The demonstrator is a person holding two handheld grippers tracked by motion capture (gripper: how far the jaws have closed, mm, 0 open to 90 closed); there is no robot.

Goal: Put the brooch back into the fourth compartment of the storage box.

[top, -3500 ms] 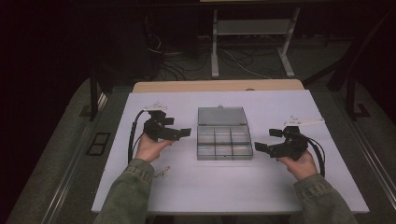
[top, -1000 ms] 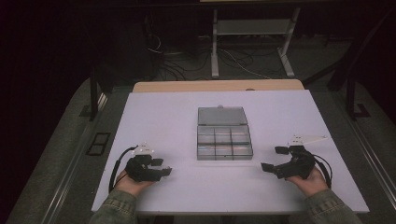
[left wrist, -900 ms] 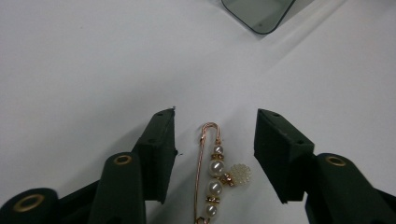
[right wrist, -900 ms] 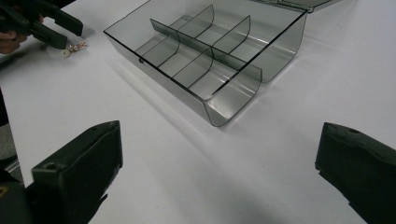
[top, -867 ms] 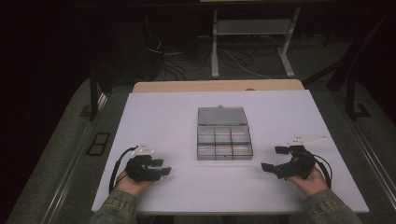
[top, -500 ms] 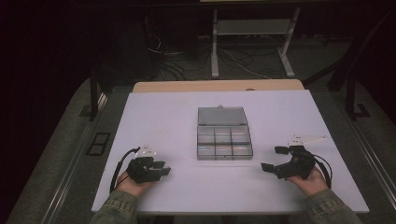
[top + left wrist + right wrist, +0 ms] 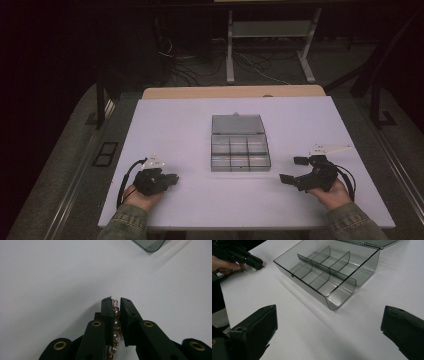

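A white table [image 7: 175, 120] takes up most of the high view, with a person's two sleeved forearms coming in at its near edge. At the middle of it sits a smoky clear organiser box [image 7: 240, 150], lid laid open flat behind it, its tray split by dividers into six compartments that look empty from the right gripper view. The right gripper [image 7: 295, 170] rests near the table's right side, well apart from the box, its jaws spread wide with nothing between them; along those jaws the box [image 7: 324, 277] lies ahead and open. The left gripper [image 7: 172, 178] sits low at the near left, also well apart from the box. Its jaws have just been closing, and in the left gripper view they stand nearly together, clamped on a short pearl strand [image 7: 115, 325] with gold spacers and a fine copper-coloured wire loop at the tip. Whether the strand is a bracelet, an earring or a bit of necklace is hard to tell, since much of it is hidden between the pads.

The likely job is carrying the strand to a compartment. The risks come from the grip: round, smooth pearls could roll or squirt out between flat pads if the hand tilts or jolts on the way. The thin wire loop could bend under pressure. A drop onto the bare table could send it rolling, and a careless release might land it across a divider rather than inside one cell
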